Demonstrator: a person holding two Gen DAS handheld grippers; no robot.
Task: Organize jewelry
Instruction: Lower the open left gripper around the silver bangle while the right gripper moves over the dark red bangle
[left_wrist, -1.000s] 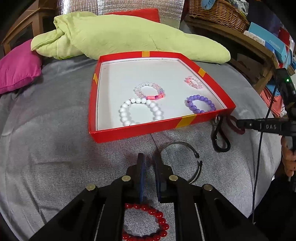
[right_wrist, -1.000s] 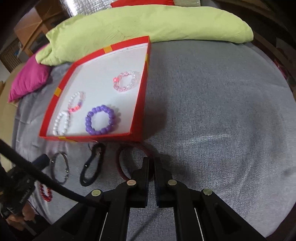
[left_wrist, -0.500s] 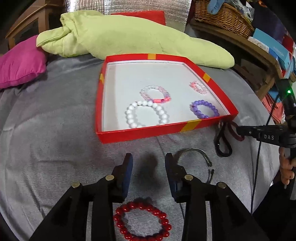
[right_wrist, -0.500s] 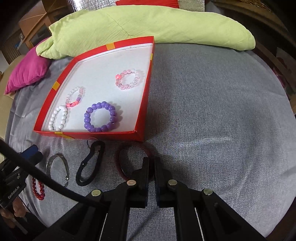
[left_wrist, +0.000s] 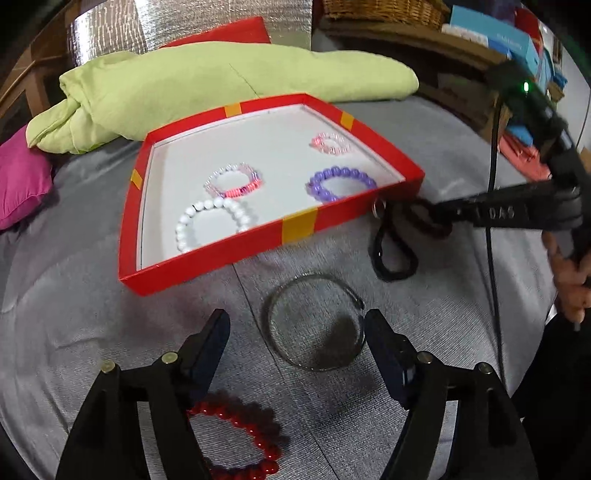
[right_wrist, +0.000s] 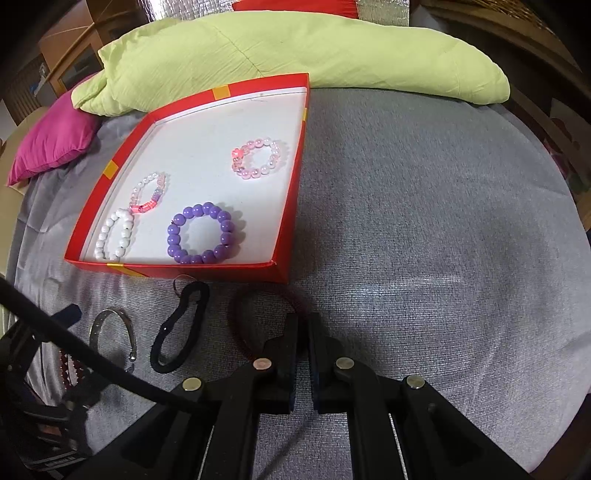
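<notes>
four bead bracelets lie in the red box (left_wrist: 295, 229): a white one (left_wrist: 216, 223), a clear-and-pink one (left_wrist: 234, 181), a purple one (left_wrist: 341, 182) and a pale pink one (left_wrist: 330, 143). four more pieces lie on the grey cover (right_wrist: 424, 240) outside it: a silver bangle (left_wrist: 314, 326), a red bead bracelet (left_wrist: 240, 439), a black clip (right_wrist: 181, 326) and a dark red band (right_wrist: 240, 325).

the left gripper (left_wrist: 295, 332) is spreading its jaws and grips nothing; the silver bangle lies just ahead between its tips, nearer the right-hand one, and the red bead bracelet lies under its left-hand finger. the box sits farther ahead.

the right gripper (right_wrist: 303, 325) is clenched, its tips at the dark red band; whether the band is pinched i cannot tell.
</notes>
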